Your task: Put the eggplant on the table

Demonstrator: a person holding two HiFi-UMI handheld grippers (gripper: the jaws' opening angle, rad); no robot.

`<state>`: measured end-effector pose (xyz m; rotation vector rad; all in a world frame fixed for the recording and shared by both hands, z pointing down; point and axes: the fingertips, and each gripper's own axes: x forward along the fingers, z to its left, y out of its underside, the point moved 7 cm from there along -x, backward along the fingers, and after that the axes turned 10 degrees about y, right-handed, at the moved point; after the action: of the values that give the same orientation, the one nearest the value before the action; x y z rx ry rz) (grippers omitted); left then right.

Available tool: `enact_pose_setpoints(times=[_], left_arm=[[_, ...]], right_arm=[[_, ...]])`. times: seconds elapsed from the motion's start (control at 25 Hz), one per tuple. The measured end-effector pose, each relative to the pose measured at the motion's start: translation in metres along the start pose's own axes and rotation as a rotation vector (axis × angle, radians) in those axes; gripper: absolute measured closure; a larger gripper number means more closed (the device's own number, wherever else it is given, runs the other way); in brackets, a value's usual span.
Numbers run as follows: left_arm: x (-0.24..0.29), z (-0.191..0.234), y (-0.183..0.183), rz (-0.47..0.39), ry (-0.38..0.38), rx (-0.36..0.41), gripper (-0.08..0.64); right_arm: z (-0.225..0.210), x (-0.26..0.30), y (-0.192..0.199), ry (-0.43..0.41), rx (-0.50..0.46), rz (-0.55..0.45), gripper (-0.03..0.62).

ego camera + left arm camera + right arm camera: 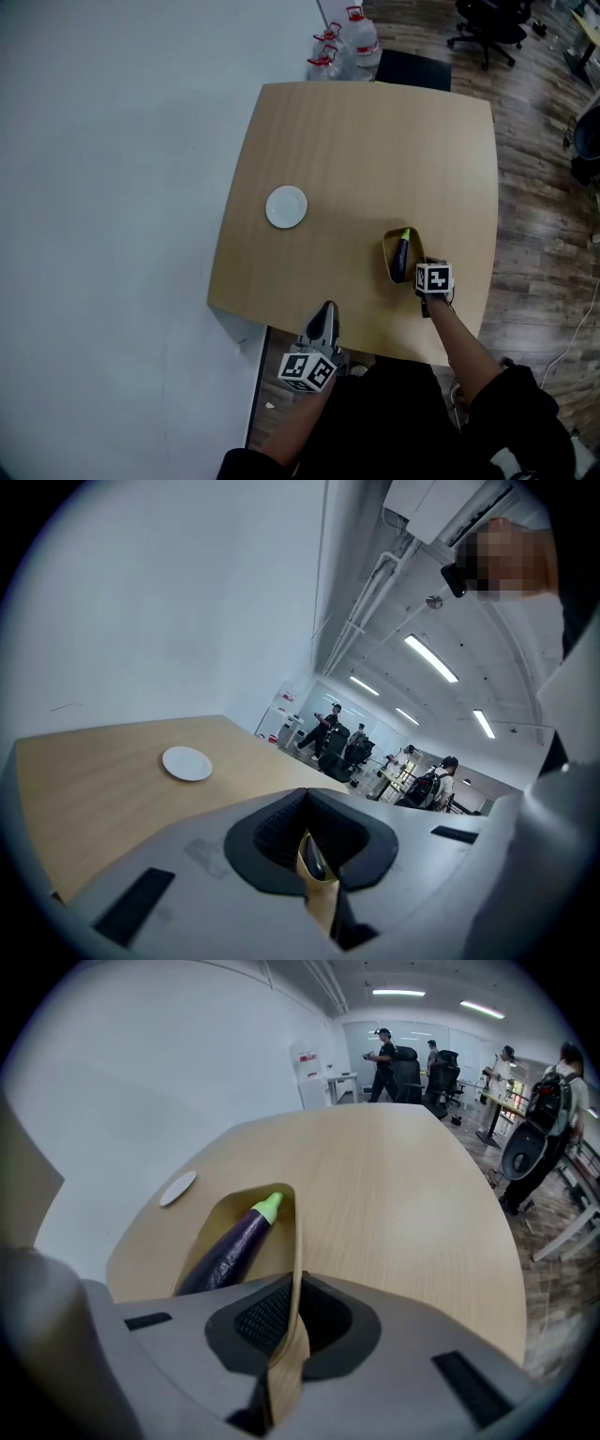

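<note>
Clenching the near rim of a tan tray [208,1234], the right gripper [292,1299] is pointing steeply down over the wooden table [394,1204]. The eggplant [234,1243] is lying inside that tray, green stem end away from the person. The left gripper [328,310] is hovering at the table's near edge, jaws pinched together, empty. A white saucer [286,206] is sitting well left of the tray.

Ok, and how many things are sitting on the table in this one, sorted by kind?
White plate: 1
Eggplant: 1
Tan container with the eggplant lying in it: 1
Total: 3
</note>
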<state>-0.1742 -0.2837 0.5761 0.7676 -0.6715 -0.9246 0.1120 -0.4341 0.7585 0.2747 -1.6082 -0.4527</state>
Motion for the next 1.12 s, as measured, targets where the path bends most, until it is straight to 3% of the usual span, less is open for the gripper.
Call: enact_pose_setpoints(times=[0.4, 0.56, 0.72, 1.12], left_arm=[[0.001, 0.014, 0.003, 0.028, -0.062, -0.007, 0.549], [-0.007, 0.015, 0.003, 0.02, -0.071, -0.015, 0.549], [-0.02, 0.011, 0.0, -0.015, -0.063, -0.005, 0.549], [-0.081, -0.01, -0.011, -0.126, -0.075, 0.041, 0.549]], right_arm=[[-0.008, 0.025, -0.007, 0.022, 0.034, -0.032, 0.529], [-0.009, 0.016, -0.009, -0.015, 0.069, -0.049, 0.402], [-0.011, -0.008, -0.011, -0.057, 0.086, -0.092, 0.359], [0.016, -0.118, 0.007, -0.126, 0.038, -0.239, 0.357]])
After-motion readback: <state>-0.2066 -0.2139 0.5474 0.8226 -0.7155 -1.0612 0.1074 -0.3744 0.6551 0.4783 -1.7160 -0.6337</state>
